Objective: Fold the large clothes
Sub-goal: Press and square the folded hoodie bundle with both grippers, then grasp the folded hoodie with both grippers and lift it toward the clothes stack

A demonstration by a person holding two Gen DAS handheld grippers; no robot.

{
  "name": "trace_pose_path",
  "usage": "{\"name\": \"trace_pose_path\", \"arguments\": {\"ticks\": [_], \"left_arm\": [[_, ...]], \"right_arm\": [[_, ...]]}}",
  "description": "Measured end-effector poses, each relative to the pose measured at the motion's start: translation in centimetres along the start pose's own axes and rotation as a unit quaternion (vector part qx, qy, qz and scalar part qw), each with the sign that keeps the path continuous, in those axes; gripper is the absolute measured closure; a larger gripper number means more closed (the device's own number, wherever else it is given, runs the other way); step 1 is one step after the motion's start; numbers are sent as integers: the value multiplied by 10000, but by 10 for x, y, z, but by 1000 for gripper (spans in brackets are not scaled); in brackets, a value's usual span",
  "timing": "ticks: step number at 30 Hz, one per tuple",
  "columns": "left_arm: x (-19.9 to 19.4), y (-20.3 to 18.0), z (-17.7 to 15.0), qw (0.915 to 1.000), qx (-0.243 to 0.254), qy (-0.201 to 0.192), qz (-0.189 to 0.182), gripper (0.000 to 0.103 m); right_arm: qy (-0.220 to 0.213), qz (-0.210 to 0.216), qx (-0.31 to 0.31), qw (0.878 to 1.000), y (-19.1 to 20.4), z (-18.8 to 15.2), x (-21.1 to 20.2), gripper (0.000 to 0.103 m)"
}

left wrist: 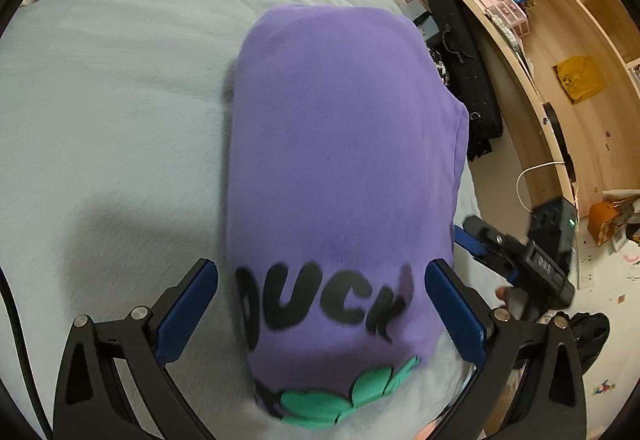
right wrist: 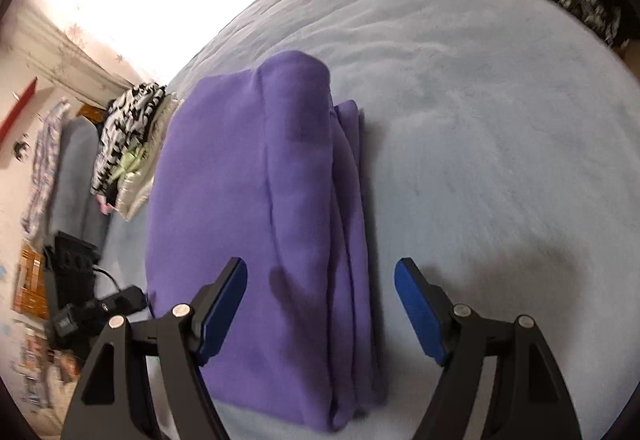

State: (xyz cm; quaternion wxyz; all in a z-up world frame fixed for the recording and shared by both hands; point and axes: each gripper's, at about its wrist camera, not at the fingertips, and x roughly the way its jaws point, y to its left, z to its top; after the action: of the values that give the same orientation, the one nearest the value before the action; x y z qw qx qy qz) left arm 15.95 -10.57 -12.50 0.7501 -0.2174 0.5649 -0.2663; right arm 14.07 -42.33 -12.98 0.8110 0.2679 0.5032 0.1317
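A purple sweatshirt [left wrist: 336, 144] lies folded into a thick rectangle on the pale blue bed [left wrist: 112, 88]. Its top shows black letters "DUCK" and a green print near me. My left gripper [left wrist: 322, 278] is open, its blue pads on either side of the near end, above the cloth. In the right wrist view the same purple sweatshirt [right wrist: 260, 200] shows stacked layers along its right edge. My right gripper [right wrist: 320, 280] is open and empty, hovering over the near end. The right gripper also shows in the left wrist view [left wrist: 516, 256], beside the bed edge.
Wooden shelves [left wrist: 560, 40] with small items stand to the right of the bed. A black bag [left wrist: 464, 56] leans by the bed edge. A pile of black-and-white clothes [right wrist: 128, 128] lies at the bed's left side. The blue bed [right wrist: 500, 120] stretches right of the sweatshirt.
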Motion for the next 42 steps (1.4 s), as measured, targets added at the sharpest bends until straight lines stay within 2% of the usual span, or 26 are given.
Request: {"name": "trace_pose_path", "arguments": {"ticks": [5,10,12,13,17,20,26,31,33,35,38,42], "left_arm": [[23,4,9,9999,7,115,-75,1],[41,9,20,9992,22,172,-354,0],[49,10,23,9985,27,211,-506,0],[52,12,23,9979,20,240,-598,0],[66,17,29,9948,-52,342,-959,0],[75,18,30,9938,-37,345,-1060,0],[86,13,33,9934,-42,316,-1102,0],[79,16,29,9941,-32,324,-1038,0],[75,19,31,9946,-39,384,-962,0],[78,9,37,9954,-40,476,-836,0],[82,-12,43,9966,35,504,-652,0],[77,-31,42,9979,264,413,-421,1]], "right_arm": [[280,546,43,9981,-14,18,26,26],[500,1002,-34,9937,-14,25,51,26],[559,1131,-76,9920,-13,27,59,23],[596,1186,-110,9911,-11,27,63,18],[713,1203,-232,9899,-5,30,79,6],[853,1137,-290,9894,-2,32,91,0],[971,1211,-238,9876,-5,35,99,0],[803,1195,-306,9891,-4,32,97,0],[688,1204,-337,9898,0,29,95,2],[588,1333,-369,9886,4,25,92,16],[456,1443,-395,9877,9,21,86,28],[266,1573,-445,9862,15,17,74,38]]}}
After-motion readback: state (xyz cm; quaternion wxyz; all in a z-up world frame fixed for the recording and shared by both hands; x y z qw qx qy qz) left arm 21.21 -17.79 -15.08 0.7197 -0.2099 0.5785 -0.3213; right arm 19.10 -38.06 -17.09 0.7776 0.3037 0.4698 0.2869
